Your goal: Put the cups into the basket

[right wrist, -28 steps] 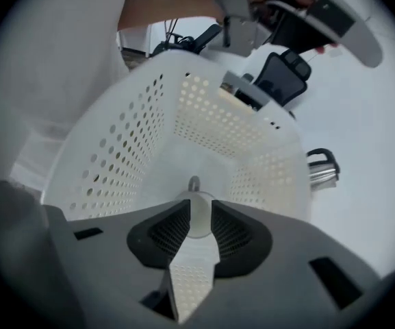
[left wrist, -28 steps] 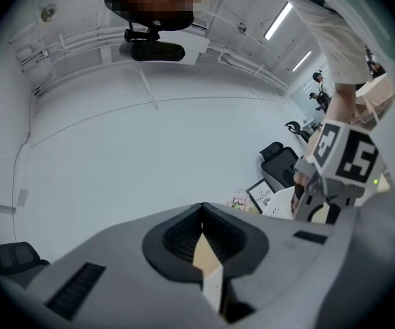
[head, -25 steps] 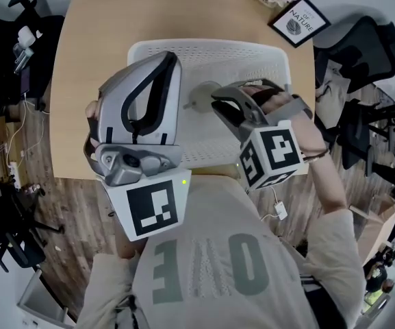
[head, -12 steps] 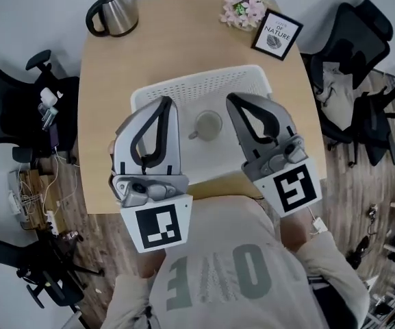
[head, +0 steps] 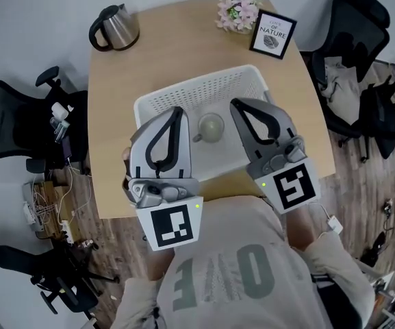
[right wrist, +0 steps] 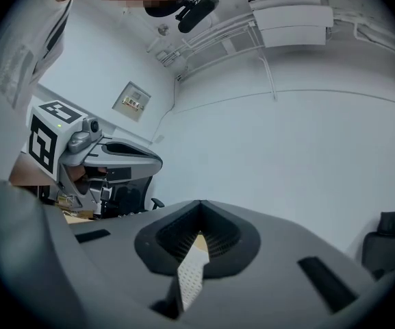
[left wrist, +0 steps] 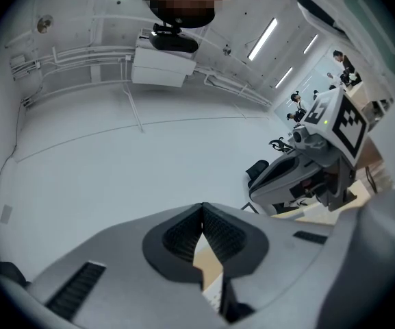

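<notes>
1. Table (head: 115, 115): light wood with rounded corners, seen from above. It carries every item below except the chairs.
2. Office chairs: a black one (head: 19, 118) stands off the table's left edge. Other dark ones (head: 361, 26) stand off the right edge on wood-pattern flooring. All stand clear of the table top.
3. Basket (head: 183, 91): white perforated plastic and rectangular, at the middle of the table, with its near side towards the table's near edge. Its near-left and near-right parts are hidden behind the two grippers, which are held above it.
4. Left gripper (head: 176, 110): grey, with its marker cube at the near end. It points level across the basket's left half. The jaws are closed tip to tip, with nothing clamped between them.
5. Right gripper (head: 237, 103): same build, over the basket's right half. Its jaws are likewise pressed together and empty.
6. Kettle (head: 113, 26): metal body with a black handle, at the table's far-left corner, well apart from the basket.
7. Framed sign (head: 273, 33): black frame at the far-right corner.
8. Flowers (head: 236, 10): a pink bunch just beside the sign, at the far edge.
9. Cup (head: 211, 127): pale, standing upright on the basket floor. It shows in the gap between the two grippers and touches neither. Its handle is turned towards the left gripper.
</notes>
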